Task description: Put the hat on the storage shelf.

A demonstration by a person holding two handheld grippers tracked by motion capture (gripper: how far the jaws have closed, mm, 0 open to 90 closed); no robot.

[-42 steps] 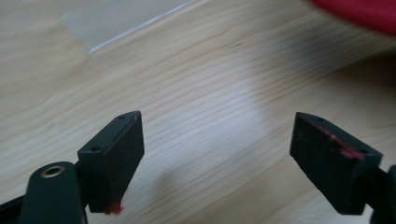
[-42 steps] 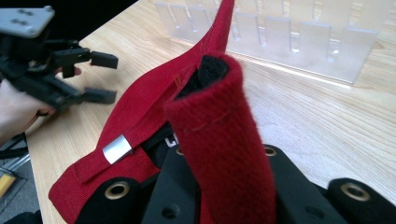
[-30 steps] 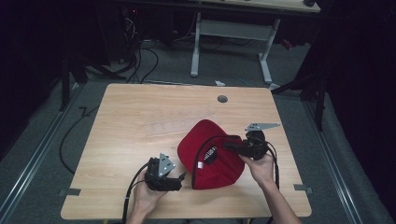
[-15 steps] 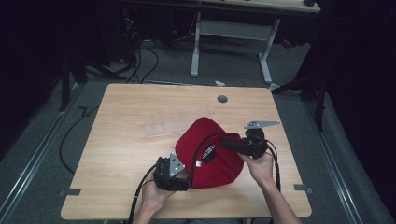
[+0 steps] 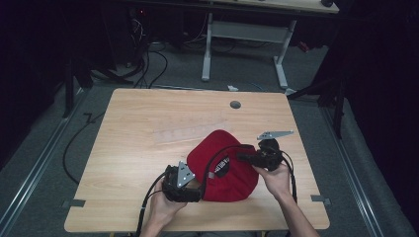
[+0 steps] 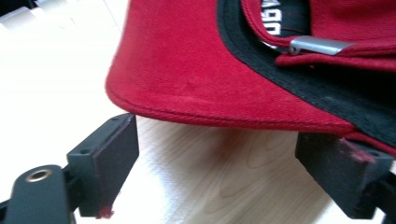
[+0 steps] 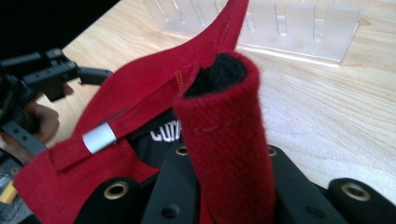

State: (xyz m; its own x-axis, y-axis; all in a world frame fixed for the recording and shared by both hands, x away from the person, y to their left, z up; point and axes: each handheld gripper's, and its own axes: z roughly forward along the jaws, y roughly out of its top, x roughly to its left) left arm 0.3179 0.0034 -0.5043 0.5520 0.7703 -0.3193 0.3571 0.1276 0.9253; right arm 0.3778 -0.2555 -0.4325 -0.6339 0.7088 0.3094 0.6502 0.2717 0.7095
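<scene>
A red cap [image 5: 225, 158] with a black inner band lies on the wooden table [image 5: 148, 118], toward the front right. My right gripper [image 5: 243, 158] is shut on a fold of the cap's rear fabric [image 7: 224, 121], which stands up between its jaws. The strap's metal buckle [image 7: 99, 137] shows beside it. My left gripper [image 5: 197, 186] is open at the cap's front left. In the left gripper view its two jaws stand on either side just below the brim's edge [image 6: 187, 79], near it but not closed on it.
A clear plastic slotted rack [image 5: 188, 129] lies flat on the table just behind the cap. A round cable hole [image 5: 235, 104] sits near the far edge. Beyond the table stand a white desk frame [image 5: 247, 34] and floor cables [image 5: 148, 59].
My left gripper has slid right along the front of the table up to the cap's brim. The right gripper has kept its hold on the cap and barely moved.
</scene>
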